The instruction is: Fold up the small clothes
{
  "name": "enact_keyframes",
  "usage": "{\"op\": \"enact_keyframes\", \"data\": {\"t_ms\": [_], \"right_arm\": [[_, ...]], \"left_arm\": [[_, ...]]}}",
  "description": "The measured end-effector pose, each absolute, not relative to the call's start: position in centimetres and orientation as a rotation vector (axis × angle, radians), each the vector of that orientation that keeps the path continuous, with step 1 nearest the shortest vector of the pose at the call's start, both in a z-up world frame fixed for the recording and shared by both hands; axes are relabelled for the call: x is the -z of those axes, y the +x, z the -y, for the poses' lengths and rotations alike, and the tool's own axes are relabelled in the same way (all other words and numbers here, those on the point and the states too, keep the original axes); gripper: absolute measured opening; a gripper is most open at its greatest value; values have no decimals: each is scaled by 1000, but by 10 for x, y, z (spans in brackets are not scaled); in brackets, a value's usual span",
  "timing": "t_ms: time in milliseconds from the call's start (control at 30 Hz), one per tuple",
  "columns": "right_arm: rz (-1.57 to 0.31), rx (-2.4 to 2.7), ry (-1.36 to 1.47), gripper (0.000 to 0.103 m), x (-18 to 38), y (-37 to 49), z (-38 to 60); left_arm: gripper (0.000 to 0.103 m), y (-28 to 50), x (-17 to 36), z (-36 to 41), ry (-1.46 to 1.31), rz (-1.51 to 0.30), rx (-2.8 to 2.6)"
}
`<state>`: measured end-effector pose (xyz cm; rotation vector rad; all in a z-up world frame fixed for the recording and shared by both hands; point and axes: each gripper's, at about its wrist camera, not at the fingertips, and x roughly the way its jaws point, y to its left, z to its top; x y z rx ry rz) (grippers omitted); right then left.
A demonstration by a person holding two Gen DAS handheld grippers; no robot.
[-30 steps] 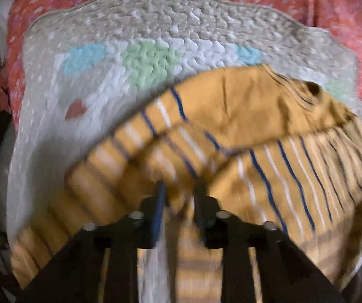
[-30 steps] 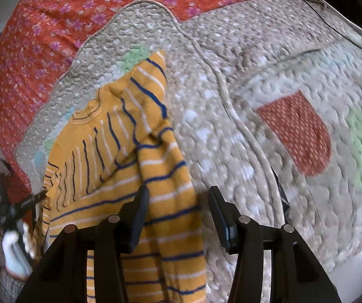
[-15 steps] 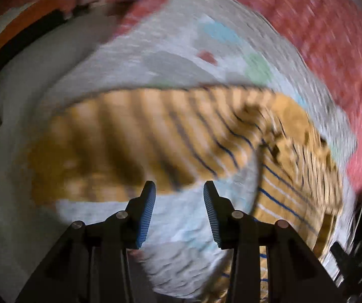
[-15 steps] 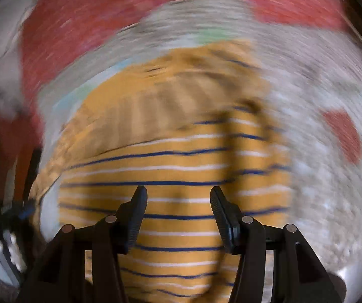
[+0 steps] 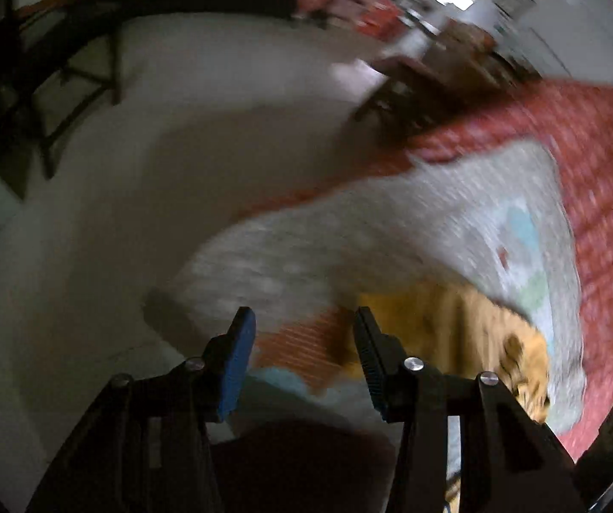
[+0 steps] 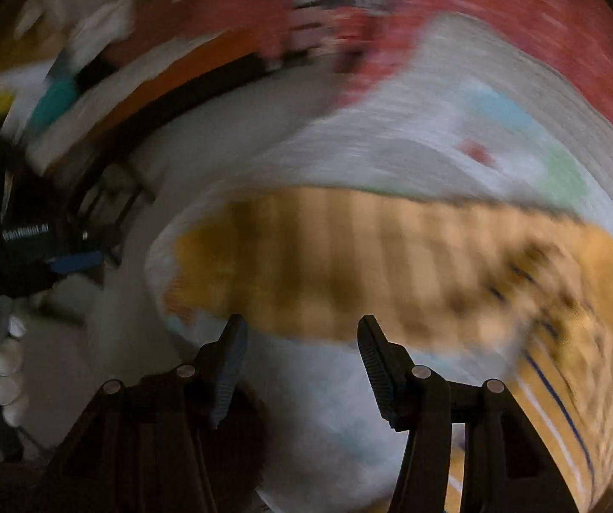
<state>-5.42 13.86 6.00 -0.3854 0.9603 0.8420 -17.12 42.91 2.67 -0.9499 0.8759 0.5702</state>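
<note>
Both your left gripper (image 5: 302, 320) and right gripper (image 6: 300, 329) are opening and empty, so with views this blurred your next pinch may miss the shirt (image 6: 349, 256) ahead.

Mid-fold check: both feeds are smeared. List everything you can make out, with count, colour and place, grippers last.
shirt: one, mustard with blue and white stripes, lying on the quilt, ahead of the right gripper.
quilt: one, pale grey with blue, green and red patches, spread over the bedspread.
bedspread: one, red, floral print blurred, under the quilt.
floor: pale, beside the bed.
frame: one, dark metal, on the floor; too blurred to identify.
clutter: mixed colours, at the far edge; count cannot be told.
left gripper: black with blue pads, jaws opening, nothing between them.
right gripper: black, jaws opening, nothing between them.
</note>
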Motion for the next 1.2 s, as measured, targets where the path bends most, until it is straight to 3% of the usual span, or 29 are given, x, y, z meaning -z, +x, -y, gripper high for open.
{"op": "enact_keyframes", "data": {"t_ms": [100,300,333,400,433,467,633,800,1000,1200], "right_arm": [[-905,-927,-581,64,-38,-84,-204],[-802,-843,-888,67,15,-108,-271],[-776,-828,-918,63,19,-109,-273],[-726,-796,-915,22,14,-112,-265],[-744,-807,-864,8,6,-106,-259],[-775,-814,-790,5,-4,-97,-251],[-833,-729,-394,4,-74,-43,-169],[-854,-472,-87,4,-112,26,-16],[-893,-94,161,5,-98,63,183],[-956,57,261,5,-63,65,282]], "left_arm": [[46,-198,-15,-453,-1015,-866,-621],[47,-216,0,-470,-1064,-882,-662],[47,-215,0,-470,-1067,-884,-659],[47,-212,-3,-468,-1052,-884,-642],[47,-208,-6,-465,-1038,-883,-632],[47,-203,-10,-461,-1019,-881,-618],[49,-168,-32,-428,-935,-883,-494],[57,-106,-53,-362,-796,-940,-288],[60,-17,-54,-254,-614,-1065,-29],[60,63,-26,-165,-505,-1182,158]]}}
